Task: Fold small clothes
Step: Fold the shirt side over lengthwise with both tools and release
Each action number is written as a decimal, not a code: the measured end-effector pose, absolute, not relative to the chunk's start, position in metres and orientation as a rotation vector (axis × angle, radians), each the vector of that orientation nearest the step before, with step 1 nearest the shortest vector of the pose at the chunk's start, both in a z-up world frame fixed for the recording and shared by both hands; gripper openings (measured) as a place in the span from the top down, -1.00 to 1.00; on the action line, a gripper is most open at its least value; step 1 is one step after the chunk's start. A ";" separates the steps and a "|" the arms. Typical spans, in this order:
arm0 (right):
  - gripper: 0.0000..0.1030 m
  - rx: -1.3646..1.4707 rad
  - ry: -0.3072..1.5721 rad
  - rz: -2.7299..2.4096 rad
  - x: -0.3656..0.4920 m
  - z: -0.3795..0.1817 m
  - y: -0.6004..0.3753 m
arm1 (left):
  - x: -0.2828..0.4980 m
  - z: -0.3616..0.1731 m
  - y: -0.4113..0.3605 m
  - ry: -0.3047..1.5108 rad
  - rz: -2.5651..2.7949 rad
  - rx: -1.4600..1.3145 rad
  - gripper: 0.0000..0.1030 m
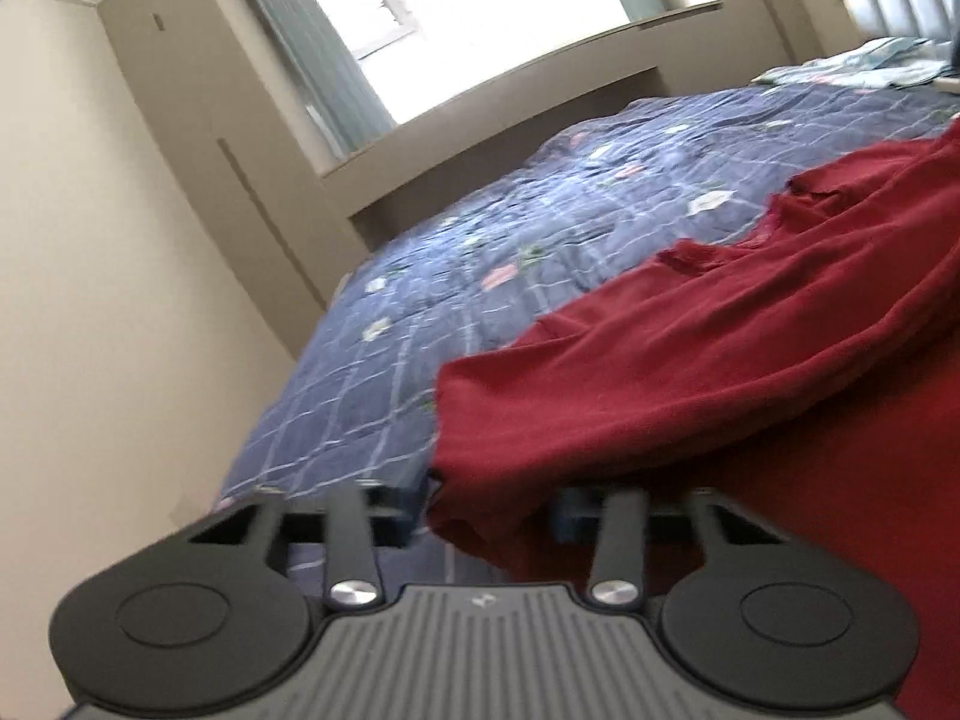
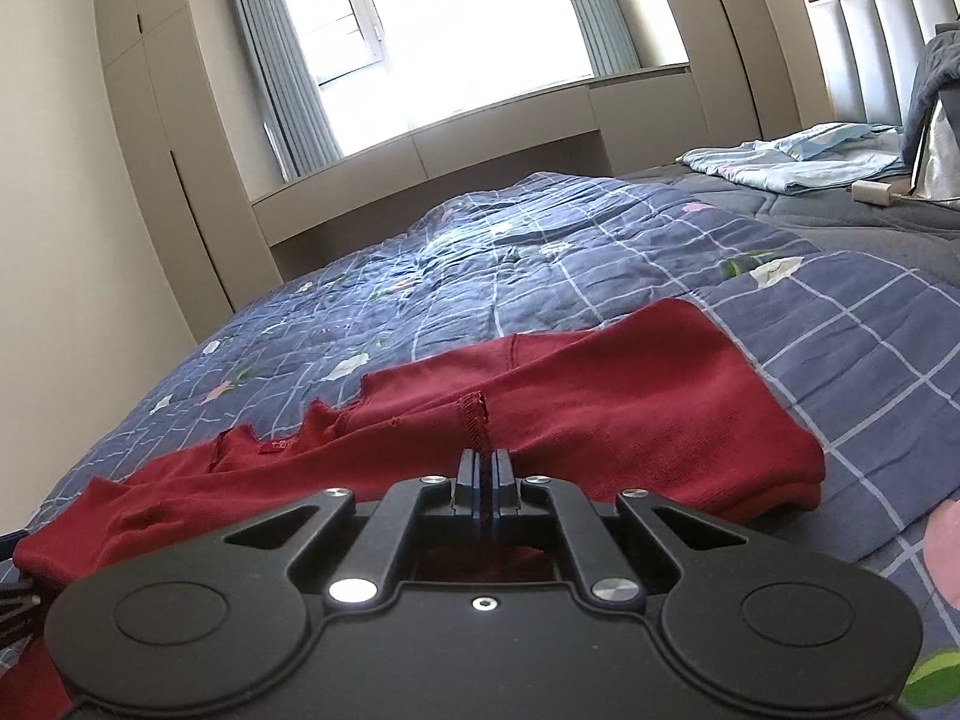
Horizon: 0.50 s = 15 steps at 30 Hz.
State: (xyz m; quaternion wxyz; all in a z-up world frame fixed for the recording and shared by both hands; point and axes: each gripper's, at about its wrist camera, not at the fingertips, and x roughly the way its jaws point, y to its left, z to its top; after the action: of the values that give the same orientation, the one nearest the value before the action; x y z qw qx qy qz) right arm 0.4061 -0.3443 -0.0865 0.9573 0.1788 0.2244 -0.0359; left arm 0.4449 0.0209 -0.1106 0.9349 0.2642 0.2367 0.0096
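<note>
Beige bedroom w/ a bright window [image 2: 456,18], grey-blue curtains and built-in cupboards along the far wall. Bed carries a blue checked quilted bedspread [image 2: 540,252] w/ small flower prints; its far edge runs below the window ledge, left edge drops beside the beige wall. Lots of bare bedspread betw. the garment and the far edge, also toward the right side. Near the padded headboard [image 2: 870,42] at the head corner: a pale blue folded cloth [image 2: 798,162], grey blanket heap, small white charger.

Dark red knit garment [image 2: 600,414] lies rumpled across the near part of the bed, its right hem close to the near edge, neckline w/ red tag facing the window.

Right gripper [image 2: 483,462]: fingers clenched together on a seam fold of the red garment. Left gripper [image 1: 498,504]: fingers spread wide, released, w/ the garment's left edge [image 1: 600,396] draped betw. them; view is blurred, so contact there is unclear.
</note>
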 end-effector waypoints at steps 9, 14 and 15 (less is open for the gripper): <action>0.95 0.310 0.447 -0.010 0.406 -0.083 -0.334 | 0.454 -0.106 0.051 0.585 0.099 0.371 0.79; 0.95 0.272 0.478 -0.021 0.411 -0.084 -0.328 | 0.462 -0.109 0.064 0.633 0.086 0.306 0.78; 0.94 0.268 0.477 -0.022 0.411 -0.084 -0.327 | 0.461 -0.109 0.065 0.637 0.081 0.302 0.78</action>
State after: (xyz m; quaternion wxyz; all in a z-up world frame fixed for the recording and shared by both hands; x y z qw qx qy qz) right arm 0.4112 -0.3268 -0.0841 0.9627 0.1324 0.2357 -0.0108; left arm 0.4615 0.0654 -0.1093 0.9377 0.1481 0.3117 0.0395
